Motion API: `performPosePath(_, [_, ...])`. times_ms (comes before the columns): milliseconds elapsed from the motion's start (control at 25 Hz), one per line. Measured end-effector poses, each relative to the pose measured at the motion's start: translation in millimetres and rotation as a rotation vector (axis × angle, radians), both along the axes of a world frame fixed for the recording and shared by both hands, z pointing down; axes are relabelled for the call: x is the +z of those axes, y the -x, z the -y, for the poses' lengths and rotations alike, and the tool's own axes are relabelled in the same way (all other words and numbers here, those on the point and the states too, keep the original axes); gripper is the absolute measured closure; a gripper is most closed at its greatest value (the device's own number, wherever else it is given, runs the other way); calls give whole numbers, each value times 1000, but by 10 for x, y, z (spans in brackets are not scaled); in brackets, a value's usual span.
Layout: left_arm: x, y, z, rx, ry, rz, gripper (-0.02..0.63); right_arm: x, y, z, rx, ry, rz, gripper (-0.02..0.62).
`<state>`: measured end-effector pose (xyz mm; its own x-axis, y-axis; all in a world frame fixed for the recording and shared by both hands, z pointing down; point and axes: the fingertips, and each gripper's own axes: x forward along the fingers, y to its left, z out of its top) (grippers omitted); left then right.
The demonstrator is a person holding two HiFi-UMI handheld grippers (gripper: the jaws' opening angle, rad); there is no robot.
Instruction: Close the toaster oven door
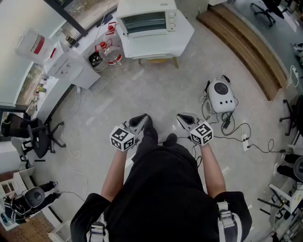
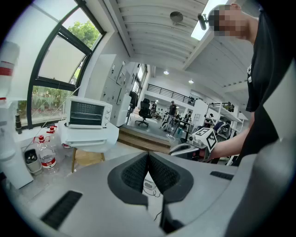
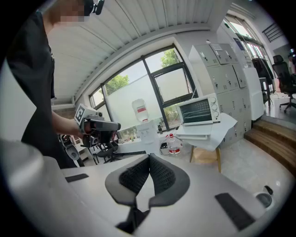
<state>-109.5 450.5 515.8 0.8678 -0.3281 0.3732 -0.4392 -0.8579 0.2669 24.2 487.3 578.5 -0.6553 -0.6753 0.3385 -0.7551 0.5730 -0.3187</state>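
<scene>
While neither holds anything, left tongs (image 2: 148,156) closed, right tongs (image 3: 149,158) closed

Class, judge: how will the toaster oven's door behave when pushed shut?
The door, a flat panel folded down, likely swings up stiffly as one piece. The toaster oven may slide on its white cloth if pushed hard.

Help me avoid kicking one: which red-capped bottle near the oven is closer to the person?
The clear bottle right beside the dark container; the other red-capped bottle stands farther back, alongside the toaster oven.
</scene>
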Motion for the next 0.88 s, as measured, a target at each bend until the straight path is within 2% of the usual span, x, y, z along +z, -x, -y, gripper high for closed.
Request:
performPosePath(280, [-121, 9, -128, 5, -28, -6, 583, -162, -8, -91, -11, -44, -17, 581])
performPosePath(480, [-174, 13, -207, 39, -53, 2, 583, -212, 121, -178, -42, -51, -19, 581])
performPosePath(880, [-143, 307, -231, -9, -69, 2, 583, -263, 330, -127, -82, -63, -61, 581])
